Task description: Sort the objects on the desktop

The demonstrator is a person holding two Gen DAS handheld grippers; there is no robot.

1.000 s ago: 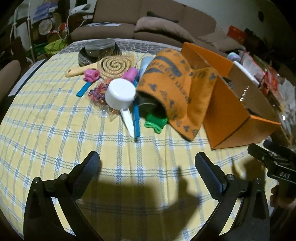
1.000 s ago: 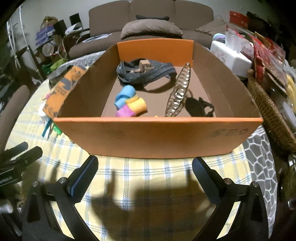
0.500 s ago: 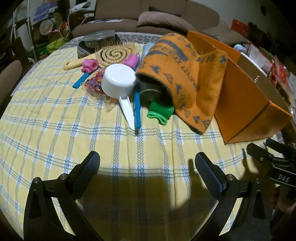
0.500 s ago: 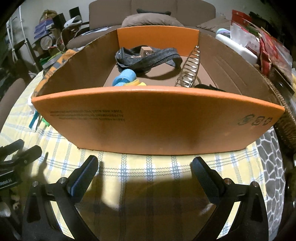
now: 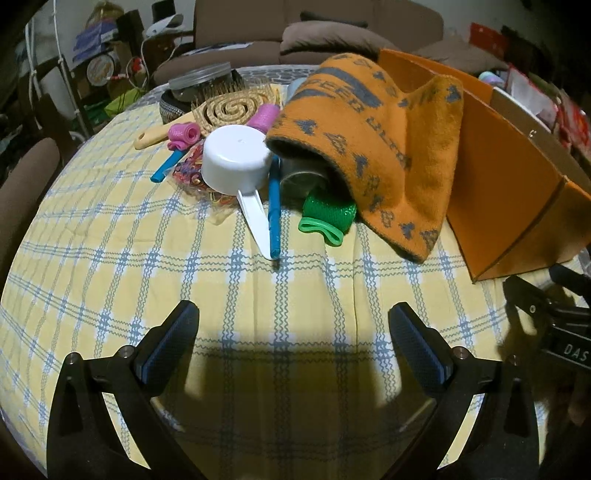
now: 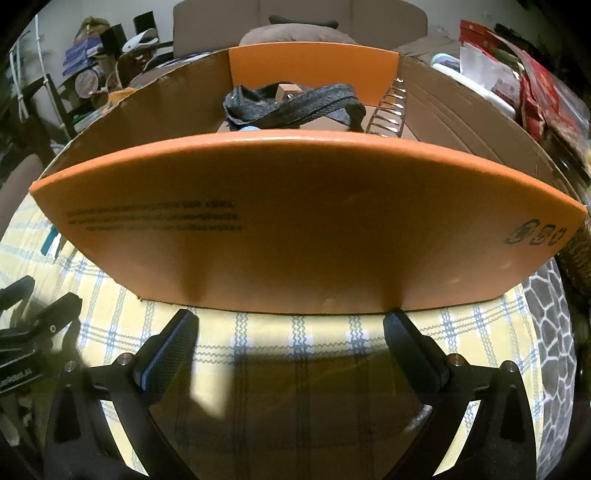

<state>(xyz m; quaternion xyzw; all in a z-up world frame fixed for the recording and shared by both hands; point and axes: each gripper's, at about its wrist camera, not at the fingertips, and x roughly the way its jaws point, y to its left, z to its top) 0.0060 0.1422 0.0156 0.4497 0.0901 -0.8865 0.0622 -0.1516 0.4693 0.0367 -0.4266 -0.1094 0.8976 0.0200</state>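
Observation:
A pile of small objects lies on the yellow plaid tablecloth (image 5: 110, 236): a white scoop (image 5: 236, 162), a blue pen (image 5: 274, 214), a green hair roller (image 5: 327, 218), pink rollers (image 5: 183, 133), a bag of coloured bands (image 5: 190, 173) and a spiral-backed hairbrush (image 5: 232, 107). An orange towel (image 5: 373, 140) drapes over a metal can and the wall of the orange cardboard box (image 5: 509, 192). My left gripper (image 5: 293, 332) is open, short of the pile. My right gripper (image 6: 290, 332) is open, low against the box's front wall (image 6: 295, 229). Inside show a grey strap (image 6: 291, 105) and a wire rack (image 6: 388, 114).
A lidded jar (image 5: 199, 79) and a dark bowl stand behind the brush. A wicker basket (image 6: 580, 254) and packets crowd the box's right side. A sofa (image 5: 317, 33) and a chair (image 5: 22, 184) ring the table. The right gripper's body (image 5: 546, 317) shows at the left view's edge.
My left gripper has moved forward toward the pile. My right gripper has dropped and closed in on the box's front wall, which now hides most of the contents.

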